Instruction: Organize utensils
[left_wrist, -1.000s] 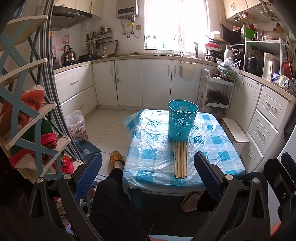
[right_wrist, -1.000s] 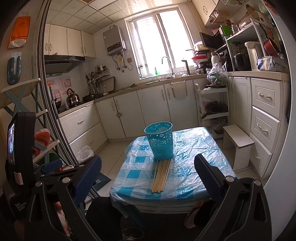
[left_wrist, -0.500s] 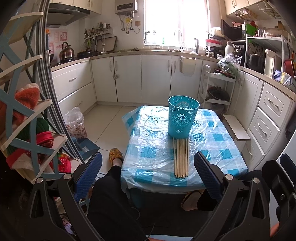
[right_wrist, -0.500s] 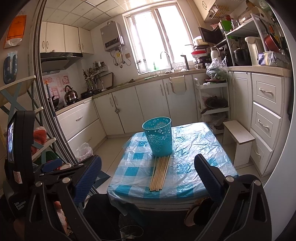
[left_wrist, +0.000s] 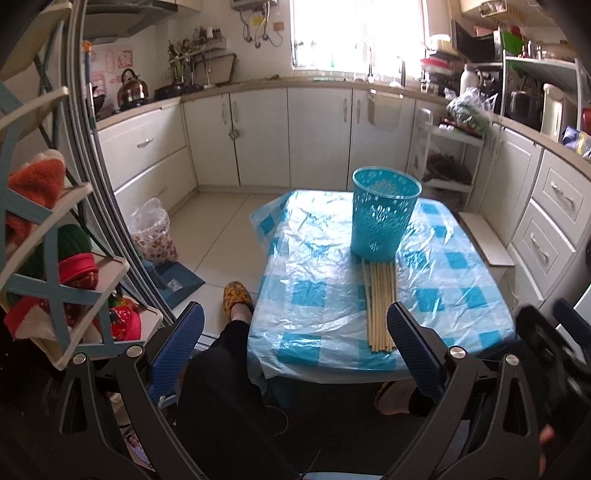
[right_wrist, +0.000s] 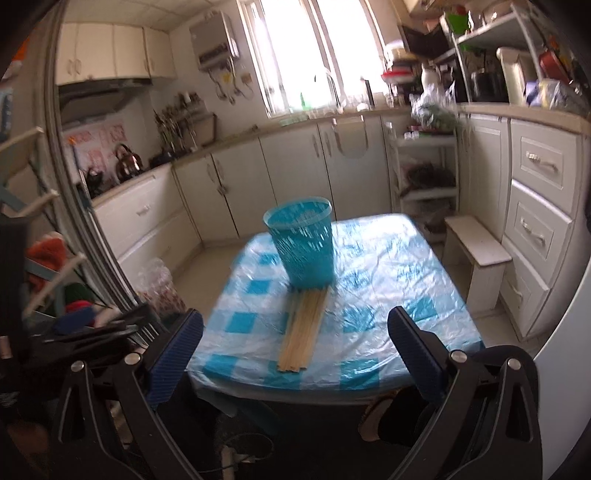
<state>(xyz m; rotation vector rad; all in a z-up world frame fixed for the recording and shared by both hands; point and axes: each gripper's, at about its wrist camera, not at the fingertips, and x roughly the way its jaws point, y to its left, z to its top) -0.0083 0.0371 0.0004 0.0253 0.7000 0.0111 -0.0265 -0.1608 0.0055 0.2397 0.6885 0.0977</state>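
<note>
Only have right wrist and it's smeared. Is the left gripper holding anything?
Observer: No. The left gripper is open, with nothing between its fingers.
Operator: How do the chopsticks lie?
Observer: The left wrist view is sharp: the chopsticks lie flat, side by side, with their far ends at the base of the teal basket.
Operator: Anything on the floor left of the table?
Observer: A foot in a yellow slipper rests by the table's left edge.

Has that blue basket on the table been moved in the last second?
No. The blue basket sits at the same end of the chopsticks, on the same patch of checked tablecloth; only the cameras shifted.
</note>
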